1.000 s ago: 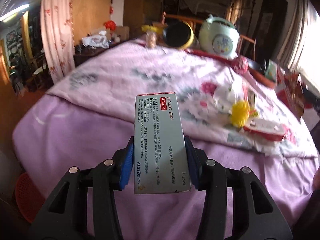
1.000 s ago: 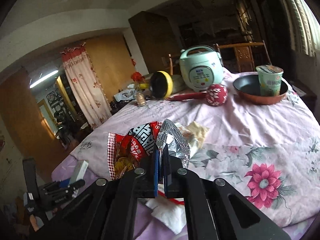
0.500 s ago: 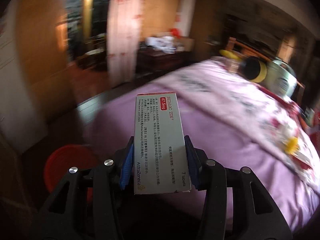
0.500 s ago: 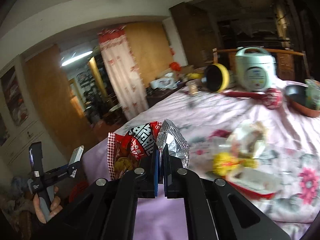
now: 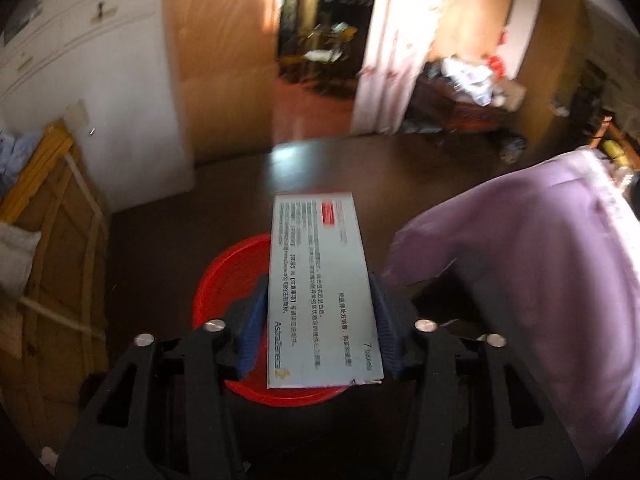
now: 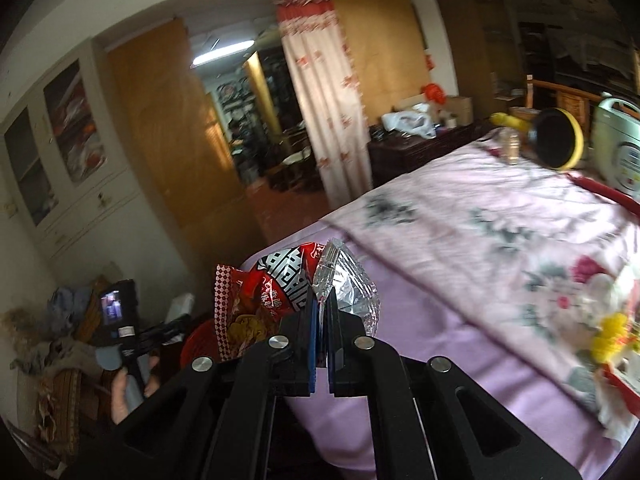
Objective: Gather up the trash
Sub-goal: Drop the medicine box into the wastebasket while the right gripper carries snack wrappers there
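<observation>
My left gripper (image 5: 318,300) is shut on a grey-white medicine box (image 5: 320,296) with a red label, held above a red bin (image 5: 224,280) on the dark floor. My right gripper (image 6: 321,300) is shut on a red snack bag (image 6: 276,292) with a silver foil inside, held up beside the table's left edge. In the right wrist view the left gripper (image 6: 160,330) shows at lower left, in a hand, over the red bin (image 6: 196,340). More trash (image 6: 612,332), yellow and white wrappers, lies on the floral cloth at right.
The table (image 6: 460,320) carries a purple cloth with a floral cloth on top; a rice cooker (image 6: 618,152), a black-and-yellow pan (image 6: 558,142) and a small jar (image 6: 510,146) stand at its far end. A wooden frame (image 5: 60,240) leans at left of the bin.
Both grippers have swung left, away from the table. The left one now points down at the red bin on the floor, box still held. The right one still holds the snack bag.
</observation>
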Available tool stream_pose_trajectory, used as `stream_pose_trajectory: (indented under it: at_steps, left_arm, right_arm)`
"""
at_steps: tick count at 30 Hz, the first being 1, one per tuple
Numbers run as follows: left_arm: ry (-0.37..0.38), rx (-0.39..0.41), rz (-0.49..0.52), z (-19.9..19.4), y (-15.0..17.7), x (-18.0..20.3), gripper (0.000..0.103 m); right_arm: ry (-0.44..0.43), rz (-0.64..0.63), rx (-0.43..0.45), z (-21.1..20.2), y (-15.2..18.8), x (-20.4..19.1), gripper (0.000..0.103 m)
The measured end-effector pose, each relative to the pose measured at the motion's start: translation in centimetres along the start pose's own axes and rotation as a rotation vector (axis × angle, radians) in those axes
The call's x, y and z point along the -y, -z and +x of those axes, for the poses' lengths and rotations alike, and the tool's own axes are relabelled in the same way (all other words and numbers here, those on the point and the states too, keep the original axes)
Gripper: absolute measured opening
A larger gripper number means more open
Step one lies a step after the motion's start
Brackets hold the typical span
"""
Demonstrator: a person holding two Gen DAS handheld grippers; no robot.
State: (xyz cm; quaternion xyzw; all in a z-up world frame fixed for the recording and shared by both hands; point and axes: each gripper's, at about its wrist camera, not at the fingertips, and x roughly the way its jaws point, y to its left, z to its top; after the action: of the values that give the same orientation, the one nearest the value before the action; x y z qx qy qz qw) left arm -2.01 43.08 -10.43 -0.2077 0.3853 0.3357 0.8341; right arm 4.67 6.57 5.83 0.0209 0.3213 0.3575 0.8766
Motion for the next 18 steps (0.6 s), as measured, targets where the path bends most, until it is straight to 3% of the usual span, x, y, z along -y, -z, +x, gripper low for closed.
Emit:
stream_pose_trajectory:
  at_steps: [1, 5, 11, 15, 18]
  left_arm:
    - [-0.002, -0.014, -0.012, 0.4, 0.0, -0.5, 0.067]
    - [0.024, -0.023, -0.059, 0.8, -0.2, -2.7, 0.073]
    - [-0.114, 0.056, -0.132, -1.0, -0.9, -6.3, 0.084]
    - [-0.156, 0.080, -0.208, -2.1, -0.9, -8.8, 0.086]
    - [-0.135, 0.083, -0.264, -2.6, -1.1, -10.3, 0.086]
  right_arm:
    - [-0.008, -0.010, -0.015, 0.7, -0.1, -0.7, 0.005]
    - [-0.046, -0.059, -0.084, 4.1, -0.4, -4.4, 0.005]
    - [-0.104, -0.138, -0.198, 10.1, 0.6, -9.7, 0.005]
    - [-0.149, -0.197, -0.283, 15.3, 1.4, -14.1, 0.005]
    - [-0.157, -0.244, -0.328, 19.6, 1.6, -17.8, 0.016]
